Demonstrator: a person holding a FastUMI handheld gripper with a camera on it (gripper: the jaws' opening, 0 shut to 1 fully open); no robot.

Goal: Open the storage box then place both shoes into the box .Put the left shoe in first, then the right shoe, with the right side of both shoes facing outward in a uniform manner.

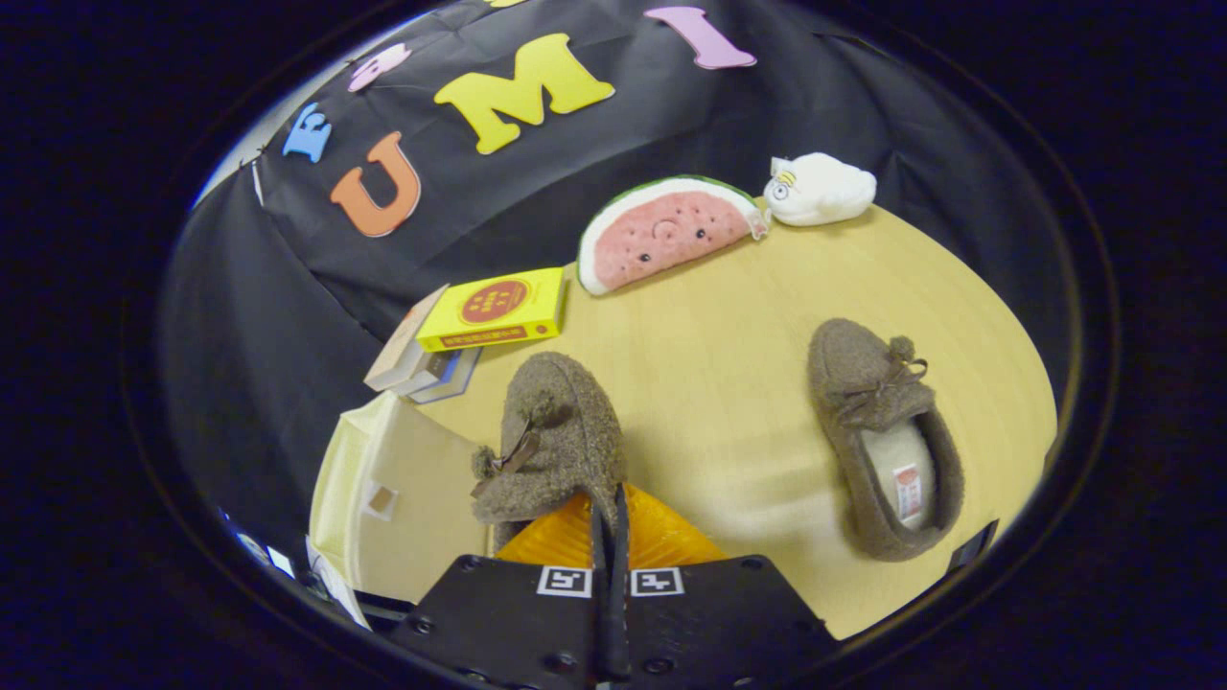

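Observation:
My gripper (610, 522) is shut on the edge of a brown fuzzy shoe (554, 441) with a small bow and pompom. Both orange fingers (561, 541) pinch its rim, and the shoe hangs tilted in the air just ahead of them. A second brown shoe (882, 446) lies on the round wooden table (729, 383) to the right, opening up and showing a pale insole. Left of the held shoe and lower down stands the cream storage box (403, 498), open, its inside wall facing me.
A yellow book (497, 309) rests on a small stack of books (412, 369) at the table's far left edge. A watermelon-slice plush (666, 235) and a white plush toy (820, 190) sit at the back by the black cloth wall.

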